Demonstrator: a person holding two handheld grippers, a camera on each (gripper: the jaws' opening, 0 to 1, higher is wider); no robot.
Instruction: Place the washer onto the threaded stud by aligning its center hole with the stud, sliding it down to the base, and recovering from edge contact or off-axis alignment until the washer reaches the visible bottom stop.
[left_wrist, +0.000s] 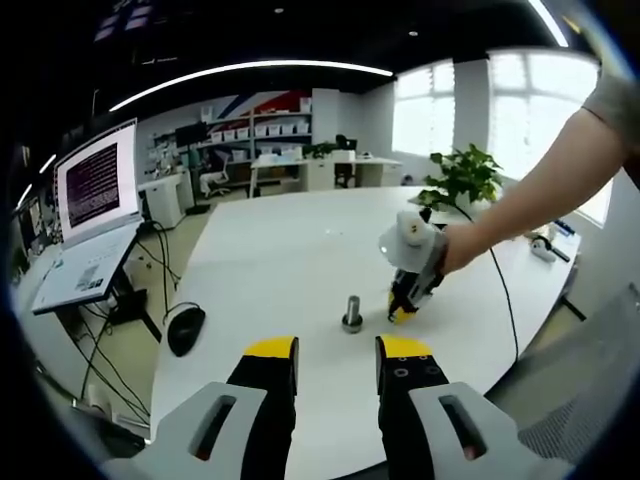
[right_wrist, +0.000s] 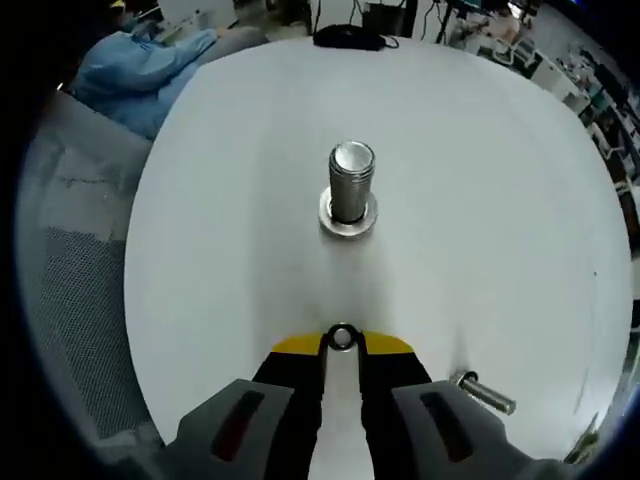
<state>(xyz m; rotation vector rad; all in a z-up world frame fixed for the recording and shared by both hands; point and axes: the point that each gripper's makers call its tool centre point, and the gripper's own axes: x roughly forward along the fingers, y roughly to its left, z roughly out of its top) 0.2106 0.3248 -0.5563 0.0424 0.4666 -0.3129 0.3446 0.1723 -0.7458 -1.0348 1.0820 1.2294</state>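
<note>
Fingers of the right gripper pinch the washer by its rim at their tips: thin, stiff, slippery metal, likely prone to tilt. Left gripper hangs open. Beyond on the counter, the threaded stud stands upright, bare.

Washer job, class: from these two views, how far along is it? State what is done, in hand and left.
Done: the small silver ring washer is pinched at the tips of the right claw. In hand: that claw hovers short of the upright grey threaded metal stud, washer clear of it. Left: centre the hole over the stud and slide it down to the round flange base. The left claw is open, idle.
</note>
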